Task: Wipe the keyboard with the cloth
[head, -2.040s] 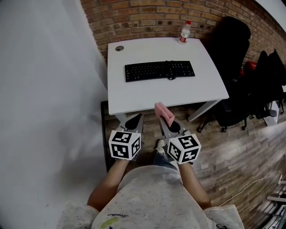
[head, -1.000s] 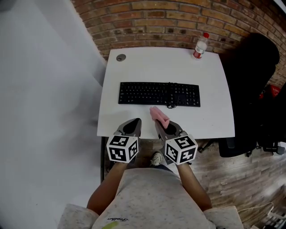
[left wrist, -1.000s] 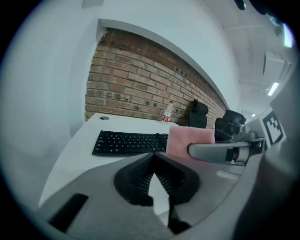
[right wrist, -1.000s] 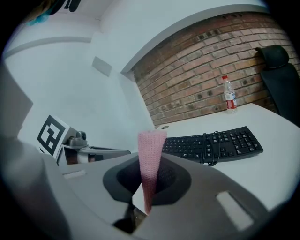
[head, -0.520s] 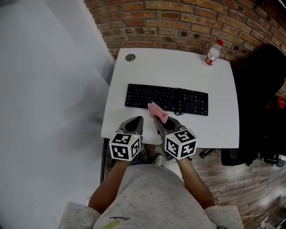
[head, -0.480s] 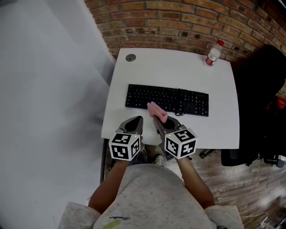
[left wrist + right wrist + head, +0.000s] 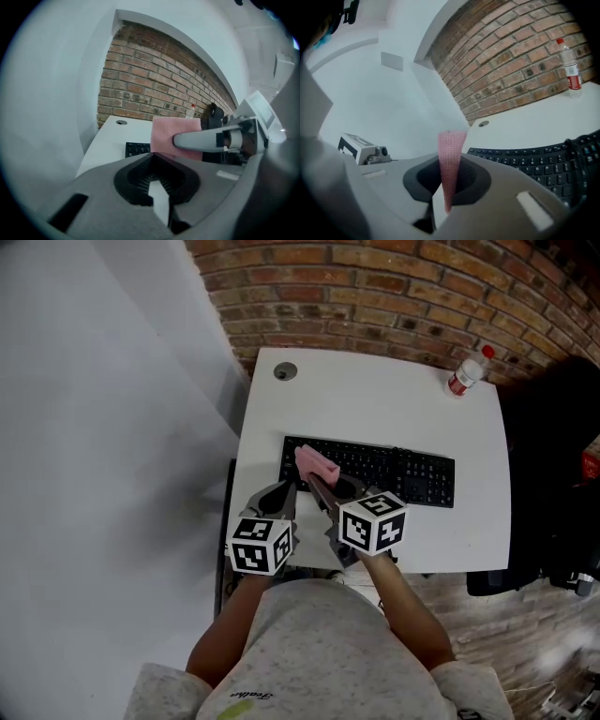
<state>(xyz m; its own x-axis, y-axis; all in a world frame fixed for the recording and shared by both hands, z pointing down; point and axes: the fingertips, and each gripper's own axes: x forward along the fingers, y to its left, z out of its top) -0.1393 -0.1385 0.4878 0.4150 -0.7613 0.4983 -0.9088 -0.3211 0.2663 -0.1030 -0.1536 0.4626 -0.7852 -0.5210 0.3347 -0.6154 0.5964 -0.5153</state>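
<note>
Step in hand: bringing the cloth to the keyboard, judged as the approach before a first stroke; no wiping contact shows yet
Right gripper [image 7: 314, 486]: jaws pressed together on the pink cloth [image 7: 316, 463], pinching its lower edge so the rest stands up past the tips as a narrow upright strip
Cloth: just beyond the right gripper's tips and above them, over the left end of the black keyboard [image 7: 394, 470] as seen from the head view
Left gripper [image 7: 279, 493]: jaws closed with nothing between them, held just beside the right gripper on its left, at the near edge of the white table [image 7: 375, 399]
Keyboard: lies ahead of both grippers and runs off to the right gripper's right, its cable looped over the keys part way along
Next move: my judgement is that the right gripper must tip forward and lower until the free cloth lies flat on the keys, then sweep away to its right along the rows; the empty left gripper could steady the near left corner, since a light keyboard may slide under the drag
Beyond the work: a plastic bottle [image 7: 466, 371] stands well ahead and to the right, clear of any sweep
Hard to make out: whether the cloth touches the keys; the right gripper's own body covers the keyboard's near left edge, and the left gripper view shows only a corner of keys behind the cloth
</note>
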